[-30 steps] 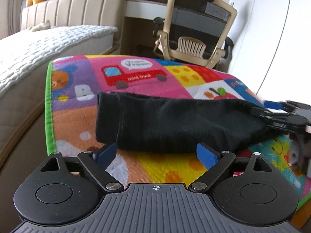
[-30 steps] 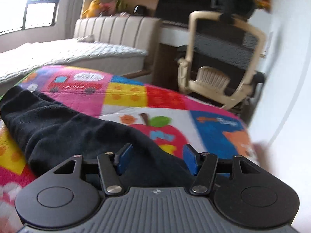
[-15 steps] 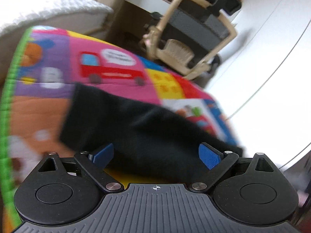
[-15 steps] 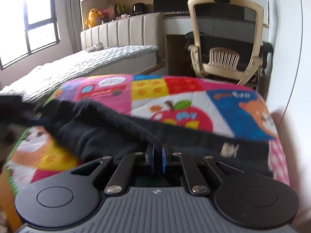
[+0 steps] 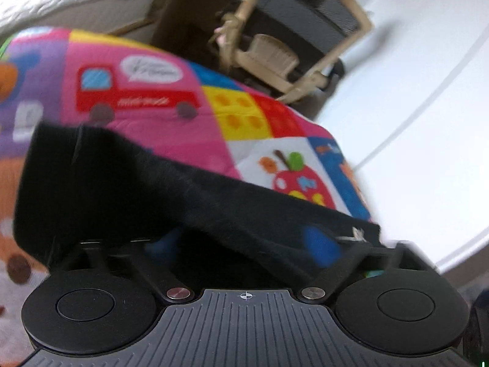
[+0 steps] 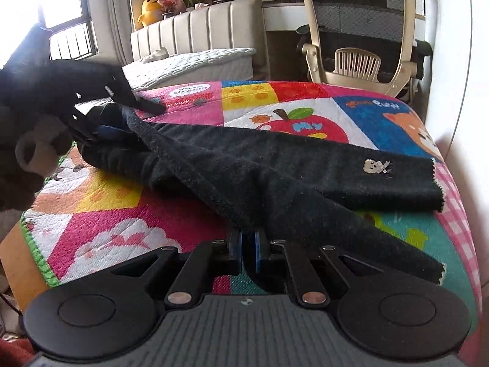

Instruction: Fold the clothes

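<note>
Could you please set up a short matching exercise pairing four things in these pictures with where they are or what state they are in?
Things:
1. right gripper
2. left gripper
3. small embroidered figure
4. yellow plush toy

Places or states:
A. on the shelf behind the bed's headboard
B. jaws wide apart, with black cloth lying between them
C. on the black cloth, near its zigzag-cut end
D. jaws pinched shut on an edge of the black cloth

Pairs: 1-D, 2-B, 3-C, 4-A
</note>
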`<action>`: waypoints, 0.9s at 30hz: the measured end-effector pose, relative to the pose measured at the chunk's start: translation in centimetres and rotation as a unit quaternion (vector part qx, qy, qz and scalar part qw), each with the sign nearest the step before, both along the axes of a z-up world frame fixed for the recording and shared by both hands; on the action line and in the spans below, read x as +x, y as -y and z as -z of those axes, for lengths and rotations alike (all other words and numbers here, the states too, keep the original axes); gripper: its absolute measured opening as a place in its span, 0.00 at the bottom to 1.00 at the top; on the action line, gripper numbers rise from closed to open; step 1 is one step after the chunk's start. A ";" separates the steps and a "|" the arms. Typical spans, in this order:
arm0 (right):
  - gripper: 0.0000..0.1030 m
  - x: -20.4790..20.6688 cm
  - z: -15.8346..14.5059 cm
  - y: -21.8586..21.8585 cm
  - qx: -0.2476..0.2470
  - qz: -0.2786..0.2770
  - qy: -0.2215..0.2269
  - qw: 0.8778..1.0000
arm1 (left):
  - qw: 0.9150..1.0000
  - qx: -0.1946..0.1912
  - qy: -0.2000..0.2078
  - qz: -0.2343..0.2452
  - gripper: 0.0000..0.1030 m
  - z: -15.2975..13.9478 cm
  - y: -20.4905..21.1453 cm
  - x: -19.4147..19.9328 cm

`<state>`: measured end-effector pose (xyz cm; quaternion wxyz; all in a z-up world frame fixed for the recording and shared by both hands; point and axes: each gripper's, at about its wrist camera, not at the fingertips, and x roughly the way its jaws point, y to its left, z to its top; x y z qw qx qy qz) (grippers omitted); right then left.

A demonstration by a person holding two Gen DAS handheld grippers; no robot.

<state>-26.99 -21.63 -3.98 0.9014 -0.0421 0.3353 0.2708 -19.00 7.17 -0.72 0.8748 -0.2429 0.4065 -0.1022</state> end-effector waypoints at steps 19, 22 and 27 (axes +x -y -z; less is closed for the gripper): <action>0.08 -4.5 0.0 2.7 0.022 0.007 -0.019 1.000 | 1.000 -0.008 0.019 0.014 0.19 0.9 -1.9 -14.8; 0.08 -6.2 0.2 3.4 0.028 0.016 -0.016 0.999 | 0.999 0.001 0.015 0.049 0.34 1.5 -1.4 -17.1; 0.24 -8.3 -0.3 5.0 0.068 0.032 -0.025 0.997 | 0.997 0.022 0.027 0.061 0.63 1.0 -1.0 -19.4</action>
